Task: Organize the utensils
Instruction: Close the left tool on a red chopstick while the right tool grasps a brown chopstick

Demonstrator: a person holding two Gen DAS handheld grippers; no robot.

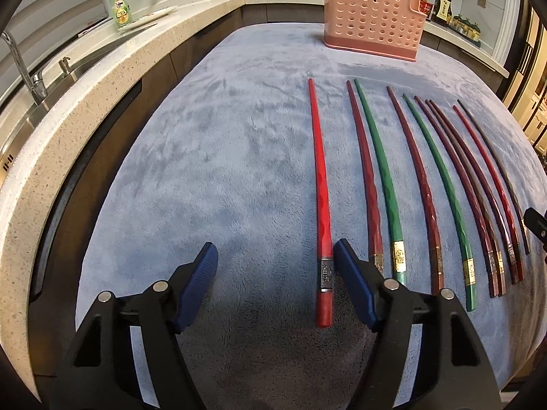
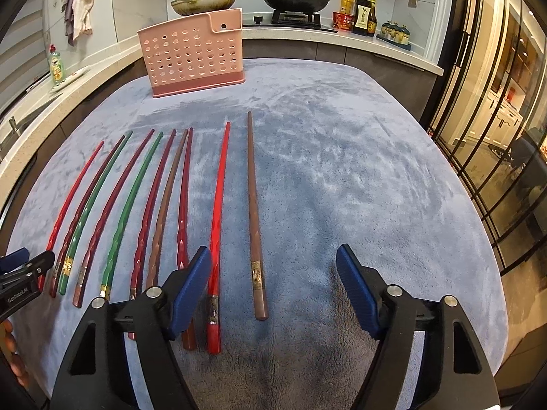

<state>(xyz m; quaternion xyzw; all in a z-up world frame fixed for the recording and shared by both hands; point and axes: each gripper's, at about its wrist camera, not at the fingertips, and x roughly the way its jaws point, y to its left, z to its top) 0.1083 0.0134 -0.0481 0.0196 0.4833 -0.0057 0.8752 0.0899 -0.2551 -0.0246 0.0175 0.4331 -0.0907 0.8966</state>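
Several chopsticks in red, dark red, green and brown lie side by side on a blue-grey plush cloth [image 1: 212,157]. My left gripper [image 1: 275,249] is open low over the cloth. A bright red chopstick [image 1: 320,188], the leftmost of the row, lies just inside its right finger [image 1: 352,280], and no pad presses on it. My right gripper [image 2: 273,253] is open too. A brown chopstick [image 2: 254,218] lies between its fingers and a red chopstick [image 2: 217,212] runs beside its left finger [image 2: 191,280]. A pink perforated holder [image 1: 372,20] [image 2: 195,58] stands upright at the cloth's far end.
A speckled counter [image 1: 85,109] with a steel sink and tap [image 1: 30,78] runs along the left, with a dish soap bottle [image 1: 120,8] on it. A hob with pans [image 2: 295,0] and sauce bottles [image 2: 364,13] are behind. Glass doors [image 2: 495,136] stand on the right.
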